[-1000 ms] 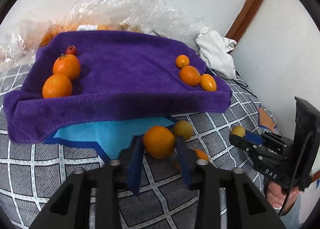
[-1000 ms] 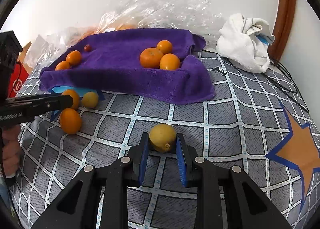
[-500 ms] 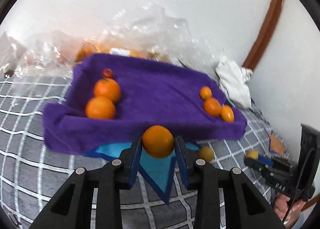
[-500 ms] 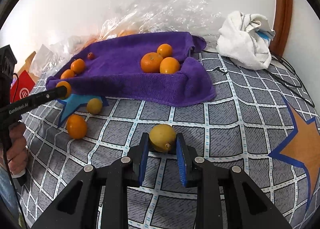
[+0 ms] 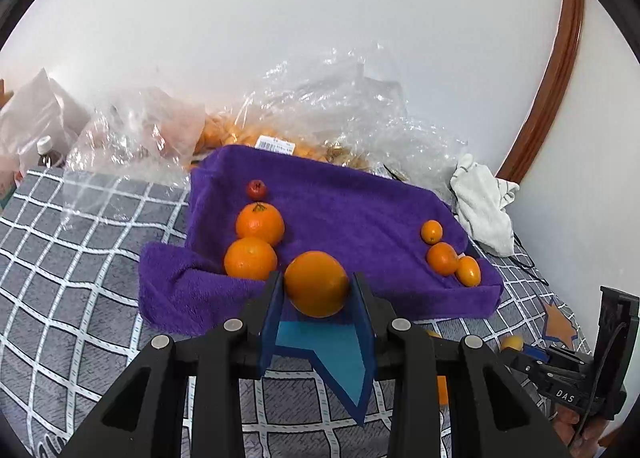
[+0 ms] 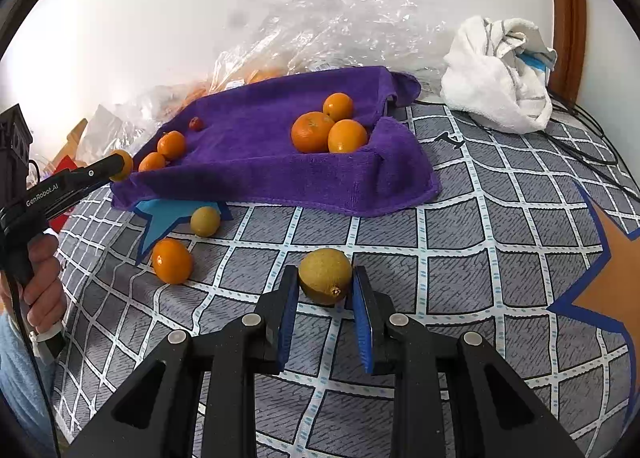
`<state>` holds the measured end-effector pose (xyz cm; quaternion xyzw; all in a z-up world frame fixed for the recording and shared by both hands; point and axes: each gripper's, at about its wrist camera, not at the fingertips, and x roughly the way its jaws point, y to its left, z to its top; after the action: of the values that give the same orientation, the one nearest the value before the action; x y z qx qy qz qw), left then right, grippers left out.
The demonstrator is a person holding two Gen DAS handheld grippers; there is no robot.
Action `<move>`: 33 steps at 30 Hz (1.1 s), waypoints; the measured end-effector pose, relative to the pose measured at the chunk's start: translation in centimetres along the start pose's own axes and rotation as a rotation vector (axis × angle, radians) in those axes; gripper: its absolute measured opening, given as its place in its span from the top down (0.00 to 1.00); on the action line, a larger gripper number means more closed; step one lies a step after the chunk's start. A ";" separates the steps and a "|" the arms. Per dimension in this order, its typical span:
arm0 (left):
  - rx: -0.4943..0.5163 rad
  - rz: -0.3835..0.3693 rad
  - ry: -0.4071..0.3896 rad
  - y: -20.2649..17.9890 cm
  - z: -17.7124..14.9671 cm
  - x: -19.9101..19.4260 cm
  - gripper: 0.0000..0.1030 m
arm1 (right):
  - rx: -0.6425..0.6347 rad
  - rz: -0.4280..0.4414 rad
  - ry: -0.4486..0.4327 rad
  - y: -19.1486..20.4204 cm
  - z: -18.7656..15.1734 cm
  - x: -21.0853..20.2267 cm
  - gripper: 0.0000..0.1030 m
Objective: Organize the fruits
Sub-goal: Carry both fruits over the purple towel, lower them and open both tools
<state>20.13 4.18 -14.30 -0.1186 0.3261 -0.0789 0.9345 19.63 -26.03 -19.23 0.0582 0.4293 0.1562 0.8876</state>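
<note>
Gripping an orange (image 5: 316, 284) in the left tool (image 5: 316, 290) and a lemon (image 6: 326, 276) in the right tool (image 6: 325, 298), risking a roll off the purple towel's (image 5: 360, 218) near edge onto the bed (image 6: 480, 238).

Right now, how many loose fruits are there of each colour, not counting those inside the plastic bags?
Orange fruits: 7
Yellow fruits: 2
Red fruit: 1
Total: 10

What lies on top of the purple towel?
On the purple towel: three oranges at one end, two oranges and a small red fruit at the other. What the towel covers stays hidden.
</note>
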 end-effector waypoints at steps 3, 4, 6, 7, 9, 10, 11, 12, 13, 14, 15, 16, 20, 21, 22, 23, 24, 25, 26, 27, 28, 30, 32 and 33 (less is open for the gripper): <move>-0.001 0.000 -0.016 0.1 0.1 -0.5 0.69 | 0.042 0.006 -0.005 -0.7 0.1 -0.2 0.74; -0.003 0.000 -0.025 0.2 0.2 -0.6 0.69 | 0.052 0.010 -0.007 -1.0 0.1 -0.2 0.74; -0.008 0.004 -0.039 0.3 0.4 -1.0 0.69 | 0.076 0.021 -0.019 -1.5 0.2 -0.5 0.74; -0.015 0.005 -0.047 0.5 0.5 -1.2 0.69 | 0.082 0.021 -0.023 -1.6 0.2 -0.6 0.74; -0.024 0.003 -0.059 0.8 0.7 -1.6 0.69 | 0.086 -0.005 -0.029 -1.5 0.3 -0.8 0.74; -0.030 0.009 -0.072 0.9 0.8 -1.9 0.69 | 0.085 -0.017 -0.032 -1.4 0.3 -1.0 0.74; -0.032 0.018 -0.082 1.0 0.9 -2.1 0.69 | 0.085 -0.021 -0.036 -1.3 0.4 -1.1 0.74; -0.032 0.028 -0.090 1.1 1.2 -2.3 0.69 | 0.093 -0.014 -0.042 -1.1 0.6 -1.4 0.74; -0.036 0.038 -0.096 1.3 1.5 -2.7 0.69 | 0.099 -0.005 -0.046 -1.0 0.9 -1.6 0.74; -0.041 0.042 -0.096 1.4 1.8 -3.1 0.69 | 0.102 -0.001 -0.053 -0.7 1.2 -2.0 0.74; -0.049 0.048 -0.092 1.5 2.3 -3.5 0.69 | 0.099 -0.003 -0.061 -0.4 1.6 -2.3 0.74; -0.051 0.056 -0.087 1.6 2.9 -4.1 0.69 | 0.090 -0.008 -0.078 0.2 2.1 -2.9 0.74; 0.018 0.080 -0.115 1.1 5.2 -6.4 0.69 | 0.078 0.001 -0.131 1.6 4.5 -4.2 0.74; 0.031 0.081 -0.125 0.9 5.8 -6.9 0.69 | 0.082 -0.003 -0.138 1.9 5.2 -4.2 0.74; 0.043 0.077 -0.135 0.8 6.5 -7.2 0.69 | 0.086 -0.005 -0.143 2.1 5.9 -4.1 0.74; 0.050 0.074 -0.142 0.7 7.0 -7.3 0.69 | 0.089 -0.005 -0.150 2.2 6.4 -4.1 0.74; 0.057 0.072 -0.147 0.6 7.5 -7.3 0.69 | 0.096 -0.002 -0.166 2.4 7.1 -4.0 0.74; 0.064 0.072 -0.152 0.5 8.1 -7.1 0.69 | 0.104 0.006 -0.181 2.5 7.7 -3.9 0.74; 0.067 0.071 -0.155 0.4 8.5 -6.8 0.69 | 0.111 0.016 -0.190 2.6 8.3 -3.7 0.74; 0.069 0.069 -0.156 0.3 8.7 -6.5 0.69 | 0.116 0.020 -0.193 2.7 8.7 -3.5 0.74; 0.070 0.065 -0.151 0.3 9.0 -5.7 0.69 | 0.122 0.020 -0.196 2.8 9.1 -3.1 0.74; 0.058 0.048 -0.122 0.4 9.2 -4.2 0.69 | 0.126 0.019 -0.190 3.0 9.7 -2.0 0.74; 0.031 0.014 -0.092 0.8 8.9 -2.6 0.69 | 0.129 0.021 -0.163 3.2 10.1 -0.5 0.74; 0.019 0.003 -0.081 1.0 8.7 -2.0 0.69 | 0.125 0.021 -0.150 3.3 10.1 0.2 0.74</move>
<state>24.13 7.04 -6.84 -0.1126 0.2874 -0.0758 0.9482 26.86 -22.59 -12.28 0.1296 0.3699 0.1334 0.9102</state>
